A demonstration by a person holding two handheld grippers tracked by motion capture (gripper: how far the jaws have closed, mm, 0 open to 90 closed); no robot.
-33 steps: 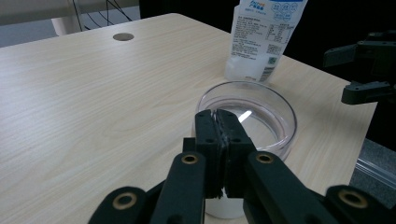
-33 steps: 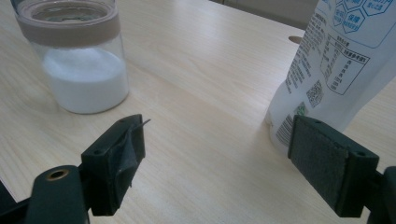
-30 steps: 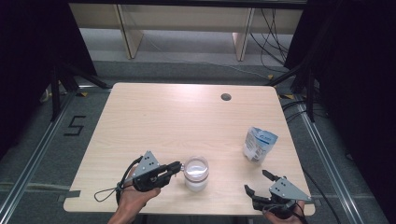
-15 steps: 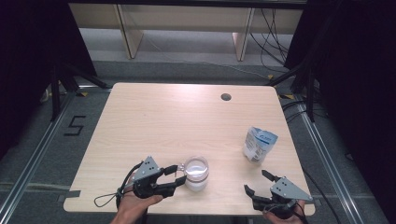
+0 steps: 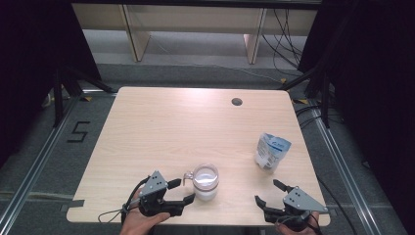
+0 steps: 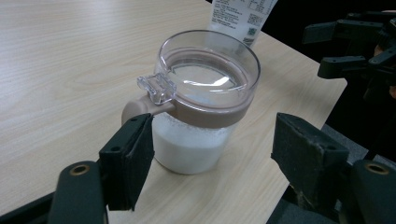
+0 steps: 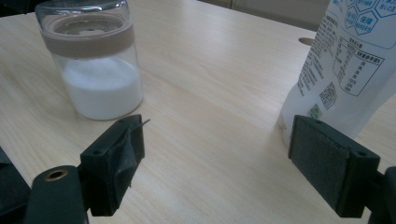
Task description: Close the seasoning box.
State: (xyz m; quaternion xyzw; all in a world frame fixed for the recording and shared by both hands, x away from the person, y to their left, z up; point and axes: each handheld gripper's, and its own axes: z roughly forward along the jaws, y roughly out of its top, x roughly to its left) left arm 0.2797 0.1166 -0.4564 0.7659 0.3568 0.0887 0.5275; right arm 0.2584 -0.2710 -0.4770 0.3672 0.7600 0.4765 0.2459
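Since a second ago your left gripper (image 5: pixel 182 192) has opened its jaws and slid toward the jar (image 5: pixel 205 181); the jar, the pouch (image 5: pixel 271 152) and your right gripper (image 5: pixel 270 192) sit where they did.

The jar stands upright near the front edge of the table (image 5: pixel 186 122), about a third full of white powder, with its clear lid closed inside a tan collar. From the left gripper view, your jaws are spread wide, one on each side of the jar (image 6: pixel 201 102), with the near jaw just beside the hinge tab (image 6: pixel 156 87) and neither pad touching the glass. Your right gripper waits with its jaws apart and holds nothing, near the front right corner, with the pouch (image 7: pixel 348 65) standing just past one jaw and the jar (image 7: pixel 93 60) well off to the other side.

You seem to be at the reach-and-bracket step, about to take hold of the jar. Next, push the left gripper a little farther so the pads meet the body below the collar, clear of the tab, then close evenly. Squeeze off-centre and the jar could twist or tip. Your right gripper looks free to work the lid or fetch the pouch afterward.
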